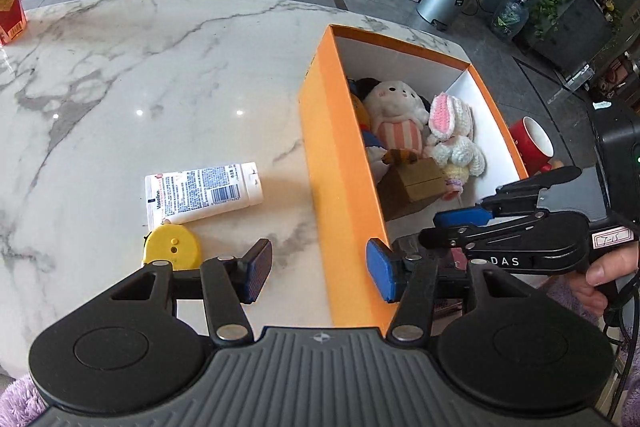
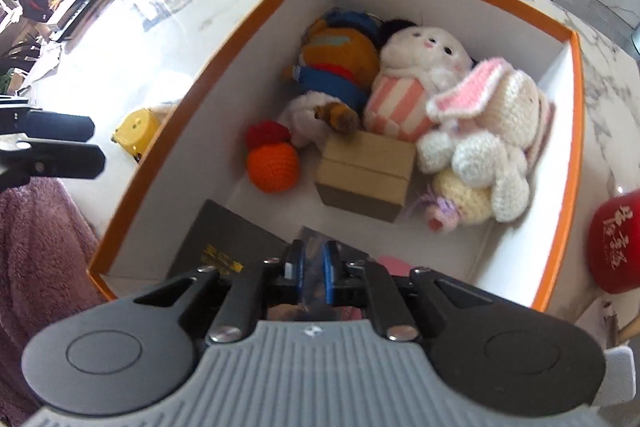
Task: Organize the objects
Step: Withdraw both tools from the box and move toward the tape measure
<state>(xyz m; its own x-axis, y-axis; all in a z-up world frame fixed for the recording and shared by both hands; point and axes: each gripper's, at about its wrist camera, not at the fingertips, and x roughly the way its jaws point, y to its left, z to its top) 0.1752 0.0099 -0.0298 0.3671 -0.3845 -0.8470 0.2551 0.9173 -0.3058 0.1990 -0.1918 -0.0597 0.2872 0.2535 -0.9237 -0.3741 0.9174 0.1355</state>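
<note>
Left tongs [image 1: 318, 273] released, straddling orange box [image 1: 340, 163] wall; we are holding right tongs [image 2: 314, 269] narrowly parted, grasp undeterminable, inside box.

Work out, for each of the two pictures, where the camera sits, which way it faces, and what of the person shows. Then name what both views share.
Left wrist: on the left gripper, angled down at the marble table; jaws apart, the right gripper with a hand in view.
Right wrist: on the right gripper, looking down into the orange box; jaws narrow, a fuzzy sleeve at left.
Shared: the box, white plush, yellow tape measure.
</note>
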